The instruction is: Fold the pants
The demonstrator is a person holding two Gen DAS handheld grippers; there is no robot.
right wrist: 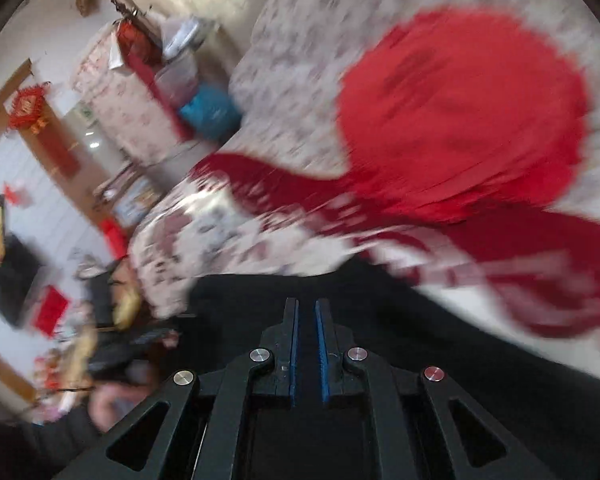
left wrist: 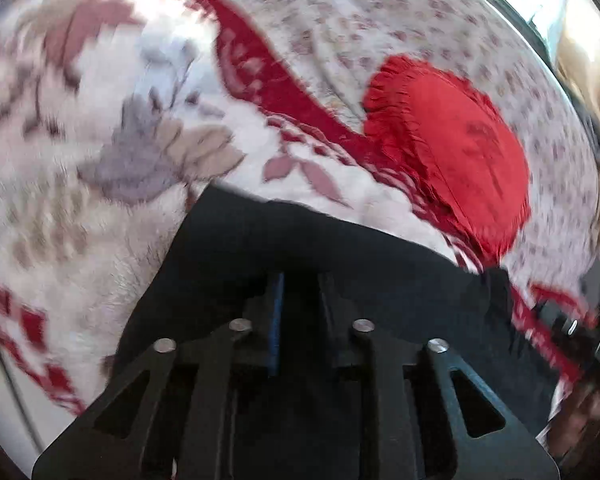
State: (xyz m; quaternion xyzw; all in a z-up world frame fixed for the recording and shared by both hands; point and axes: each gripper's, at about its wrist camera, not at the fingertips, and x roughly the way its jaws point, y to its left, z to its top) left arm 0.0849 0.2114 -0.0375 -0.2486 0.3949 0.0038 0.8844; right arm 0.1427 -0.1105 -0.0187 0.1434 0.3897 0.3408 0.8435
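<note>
Both claws (blurred) grip black pants (left wrist: 300,240).

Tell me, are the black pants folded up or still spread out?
Cannot tell. The pants lie across the blanket, gripped by both grippers, but the blur and the grippers hide most of them.

A bed (left wrist: 380,32) with a floral sheet carries a red cushion (left wrist: 460,152) and a patterned blanket (left wrist: 100,120). White walls (right wrist: 32,32) hold red decorations (right wrist: 26,110), brightly lit
</note>
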